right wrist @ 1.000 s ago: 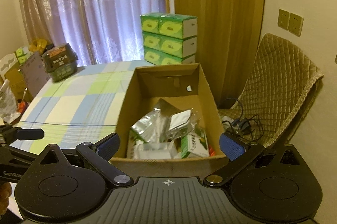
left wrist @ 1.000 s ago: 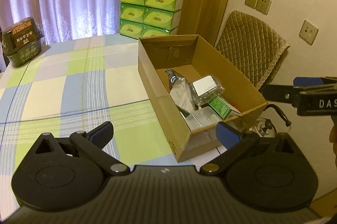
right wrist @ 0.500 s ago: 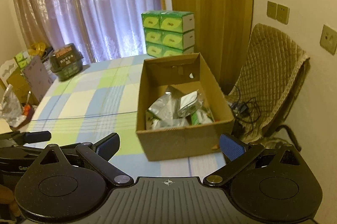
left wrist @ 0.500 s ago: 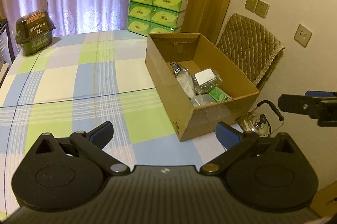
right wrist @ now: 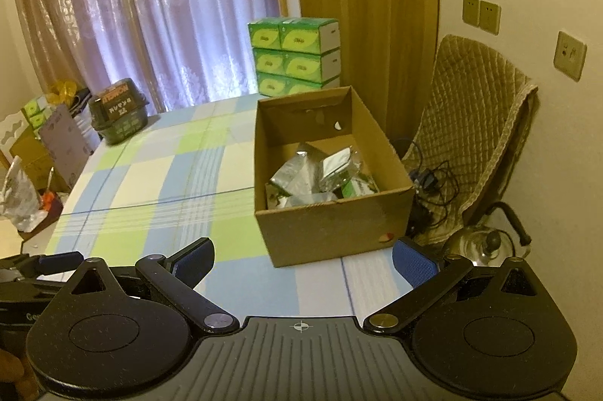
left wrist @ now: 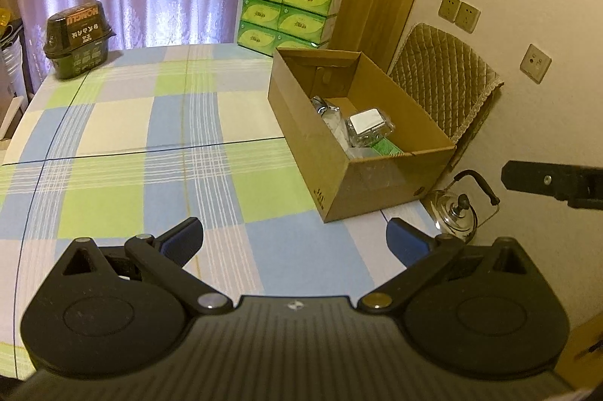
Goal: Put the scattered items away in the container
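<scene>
Both tools were held wide open and empty: the left tool [left wrist: 294, 242] and right tool [right wrist: 303, 263]. The cardboard box [right wrist: 331, 227] was sat on the counter [left wrist: 113, 122] ahead of them, well apart, with the foil packets [right wrist: 320, 171] piled inside.

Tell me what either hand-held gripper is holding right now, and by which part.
Nothing is held. The left hand-held gripper and the right hand-held gripper are both open and empty, short of the cardboard box with the packets inside.
</scene>
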Demonstrator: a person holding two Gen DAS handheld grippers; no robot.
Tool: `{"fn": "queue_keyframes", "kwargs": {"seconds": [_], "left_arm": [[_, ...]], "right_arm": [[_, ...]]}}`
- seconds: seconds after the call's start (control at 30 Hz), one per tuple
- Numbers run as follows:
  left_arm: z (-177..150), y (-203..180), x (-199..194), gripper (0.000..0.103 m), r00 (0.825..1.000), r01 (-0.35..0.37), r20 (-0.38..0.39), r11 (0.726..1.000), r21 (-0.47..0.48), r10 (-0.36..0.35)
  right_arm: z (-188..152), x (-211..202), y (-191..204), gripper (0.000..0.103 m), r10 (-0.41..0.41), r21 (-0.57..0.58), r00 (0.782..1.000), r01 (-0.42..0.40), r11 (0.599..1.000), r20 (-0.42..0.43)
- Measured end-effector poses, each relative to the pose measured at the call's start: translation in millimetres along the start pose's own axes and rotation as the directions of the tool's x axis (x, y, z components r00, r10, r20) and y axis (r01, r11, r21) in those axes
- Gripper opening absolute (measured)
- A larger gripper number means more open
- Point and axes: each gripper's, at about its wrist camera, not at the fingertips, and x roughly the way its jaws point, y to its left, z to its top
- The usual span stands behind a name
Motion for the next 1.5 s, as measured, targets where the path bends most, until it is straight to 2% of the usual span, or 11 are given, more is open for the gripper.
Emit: {"fn": "queue_keyframes", "kwargs": {"seconds": [0.57,1.5], "left_arm": [[-16.9,-3.2,-23.1,0.102,1.000,-0.001,0.026,1.000,0.019,0.000],[-20.8,-4.2,-7.4,0.102,1.000,-0.008,-0.009,1.000,0.017,0.008]], "right_arm": [[-10.2,-7.8,26.0,0.103,-0.005,-0.046,1.000,0.006,0.999,0.008],[-16.4,8.7,12.6,0.103,-0.019,-0.020,0.999,0.018,1.000,-0.031]]}}
